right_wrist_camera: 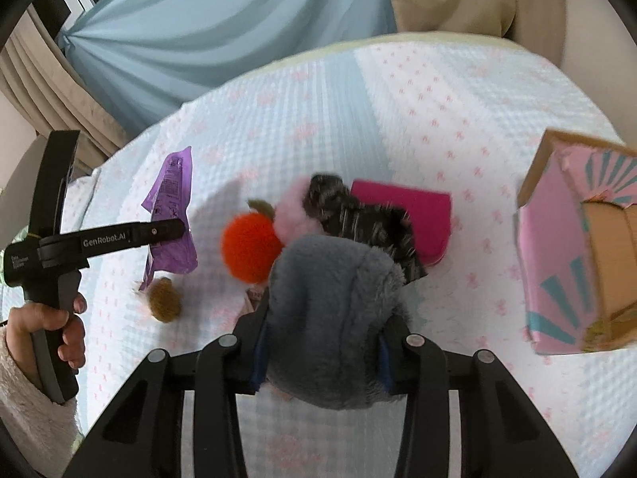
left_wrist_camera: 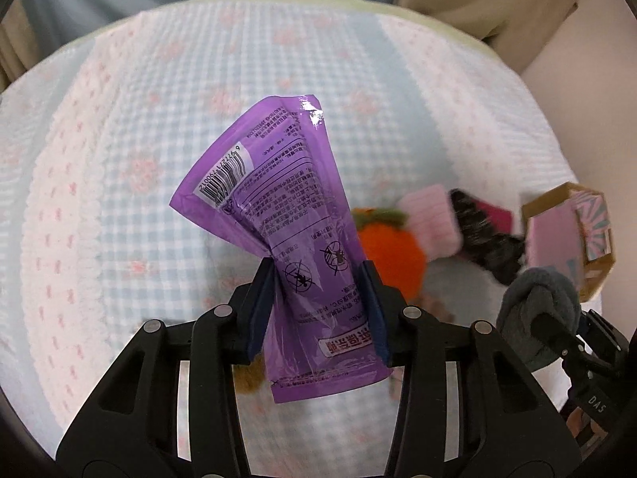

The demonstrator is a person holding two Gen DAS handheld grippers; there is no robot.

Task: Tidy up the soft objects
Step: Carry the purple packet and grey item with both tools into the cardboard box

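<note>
Pinching a purple packet (left_wrist_camera: 278,215) between its blue pads, the left gripper (left_wrist_camera: 320,302) holds it clear above the checked bedspread (left_wrist_camera: 119,159), the packet creased where the jaws squeeze it. The right gripper (right_wrist_camera: 322,338) is clamped on a grey fleecy item (right_wrist_camera: 330,310), perhaps a rolled sock, though blur makes that uncertain. On the bedspread lies a small pile: an orange plush fruit (right_wrist_camera: 249,245), a pale pink fluffy piece (right_wrist_camera: 292,209), a dark bristly item (right_wrist_camera: 358,215) and a magenta pouch (right_wrist_camera: 418,207). Nearer and to the left sits a brown pompom (right_wrist_camera: 165,298). A pink cardboard box (right_wrist_camera: 557,239) stands at the far right. A hand (right_wrist_camera: 59,326) grips the left handle.
</note>
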